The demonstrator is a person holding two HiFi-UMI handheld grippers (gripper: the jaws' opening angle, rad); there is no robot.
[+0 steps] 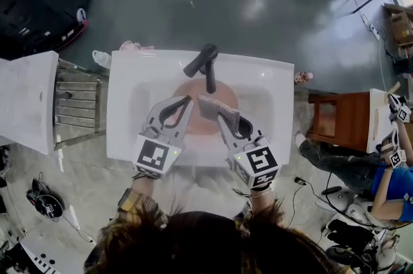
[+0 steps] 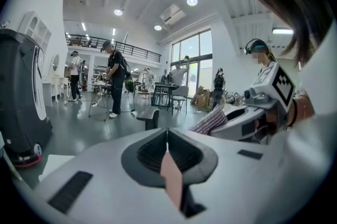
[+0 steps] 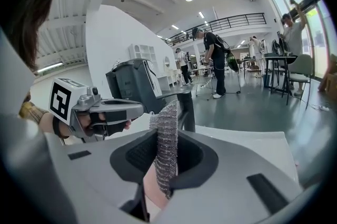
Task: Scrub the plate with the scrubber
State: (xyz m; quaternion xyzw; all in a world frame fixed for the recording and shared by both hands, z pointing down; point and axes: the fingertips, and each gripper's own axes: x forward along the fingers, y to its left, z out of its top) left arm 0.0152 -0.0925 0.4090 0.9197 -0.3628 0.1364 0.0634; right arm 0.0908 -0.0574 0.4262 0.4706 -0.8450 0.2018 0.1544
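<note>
Over a white sink (image 1: 129,105) with a black faucet (image 1: 205,63) at its back, the person holds both grippers side by side above the basin. The left gripper (image 2: 167,136) has its jaws closed all the way down on the thin rim of the pink plate (image 1: 201,126); in the left gripper view that rim shows as a narrow pink strip pinched between them. The plate itself sits in the basin just in front of the faucet, partly covered by the two grippers in the head view. The right gripper (image 3: 167,130) has its jaws clamped on the scrubber (image 1: 214,106), a pad of silvery metal mesh (it stands on edge between the jaws and sticks out past their tips), which hangs over the plate just beside the left gripper's tips; whether it touches the plate cannot be told. The only print in sight is on each gripper's marker cube (image 1: 158,156), which carries black-and-white square patterns. Beyond the sink, a grey floor (image 1: 258,2) runs back into a bright hall where several people stand at tables.
</note>
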